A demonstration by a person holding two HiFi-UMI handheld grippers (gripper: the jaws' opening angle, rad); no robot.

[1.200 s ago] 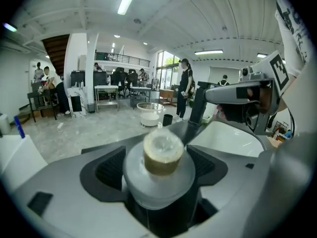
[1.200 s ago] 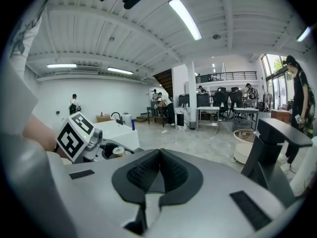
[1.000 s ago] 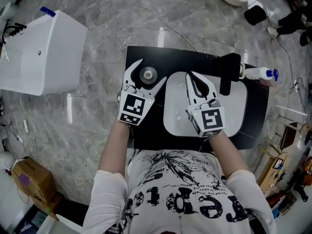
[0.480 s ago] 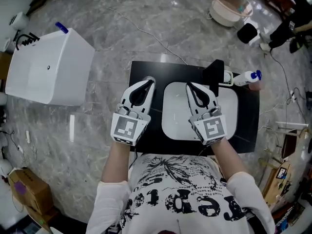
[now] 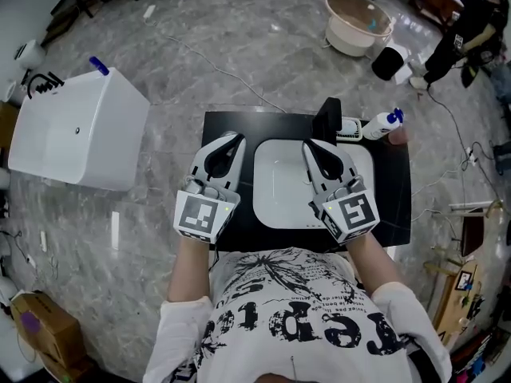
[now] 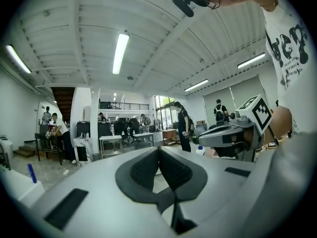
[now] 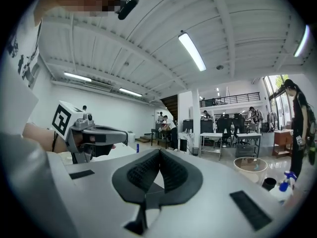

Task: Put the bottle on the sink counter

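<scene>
A white bottle with a blue top [image 5: 382, 123] lies at the far right corner of the black sink counter [image 5: 239, 122]; it also shows low at the right of the right gripper view as the bottle [image 7: 285, 182]. A white basin [image 5: 279, 182] fills the counter's middle, with a black faucet [image 5: 327, 118] behind it. My left gripper [image 5: 231, 136] hovers over the counter's left part, shut on nothing [image 6: 158, 150]. Above the basin's right half, my right gripper [image 5: 307, 144] has its jaws together and empty [image 7: 159, 152]. Neither gripper touches the bottle.
A white box [image 5: 76, 130] with a blue-capped item [image 5: 98, 65] stands on the marble floor to the left. A beige tub [image 5: 355, 10] and cables lie beyond the counter. People, desks and chairs fill the hall behind.
The left gripper's jaws have gone from wide open to shut. Both grippers have stayed side by side above the counter while the head view has pulled back.
</scene>
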